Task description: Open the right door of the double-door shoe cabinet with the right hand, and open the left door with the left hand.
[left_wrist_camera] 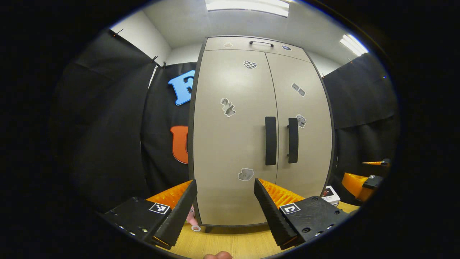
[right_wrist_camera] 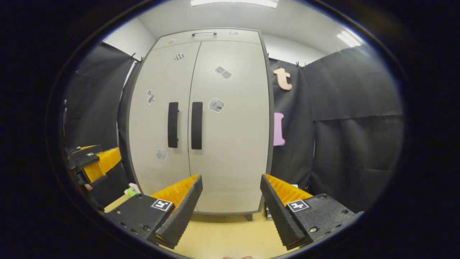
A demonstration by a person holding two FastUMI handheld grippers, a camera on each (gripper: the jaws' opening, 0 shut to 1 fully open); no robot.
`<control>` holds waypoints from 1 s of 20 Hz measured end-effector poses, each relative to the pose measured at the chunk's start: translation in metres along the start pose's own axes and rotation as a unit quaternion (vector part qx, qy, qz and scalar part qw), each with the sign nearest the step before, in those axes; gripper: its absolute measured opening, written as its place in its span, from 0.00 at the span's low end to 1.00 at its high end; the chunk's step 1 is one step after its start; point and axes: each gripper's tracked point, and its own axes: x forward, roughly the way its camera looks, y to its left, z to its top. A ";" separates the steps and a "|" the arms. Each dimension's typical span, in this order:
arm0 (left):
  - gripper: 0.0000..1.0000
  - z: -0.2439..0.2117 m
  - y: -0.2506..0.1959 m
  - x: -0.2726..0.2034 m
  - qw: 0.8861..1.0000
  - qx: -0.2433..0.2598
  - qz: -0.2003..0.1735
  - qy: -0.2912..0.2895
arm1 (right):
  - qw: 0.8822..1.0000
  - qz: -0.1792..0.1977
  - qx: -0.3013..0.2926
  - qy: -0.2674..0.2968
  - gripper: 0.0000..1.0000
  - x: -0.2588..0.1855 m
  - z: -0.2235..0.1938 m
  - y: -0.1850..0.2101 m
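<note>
A tall beige double-door shoe cabinet [left_wrist_camera: 233, 144] [right_wrist_camera: 230, 144] stands straight ahead with both doors shut. Two dark vertical handles sit side by side at the middle seam: the left door's handle [left_wrist_camera: 270, 140] [right_wrist_camera: 173, 125] and the right door's handle [left_wrist_camera: 293, 140] [right_wrist_camera: 196, 125]. My left gripper [left_wrist_camera: 225, 189] is open, well short of the left door, touching nothing. My right gripper [right_wrist_camera: 231, 183] is open too, in front of the right door's lower part. The right gripper [left_wrist_camera: 363, 181] also shows at the right edge of the left gripper view, and the left gripper [right_wrist_camera: 90, 162] at the left edge of the right gripper view.
A narrow drawer with a handle [left_wrist_camera: 261, 43] tops the cabinet. The cabinet stands on a light wooden surface [left_wrist_camera: 222, 241] [right_wrist_camera: 230, 233]. A small pink item [left_wrist_camera: 190, 216] lies by its left foot and a small box [left_wrist_camera: 330, 195] by its right side. Black cloth walls close in both sides.
</note>
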 end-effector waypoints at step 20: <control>0.95 -0.010 0.004 -0.012 1.000 -0.004 -0.016 0.010 | 0.999 0.039 -0.007 -0.006 1.00 0.063 0.043 0.042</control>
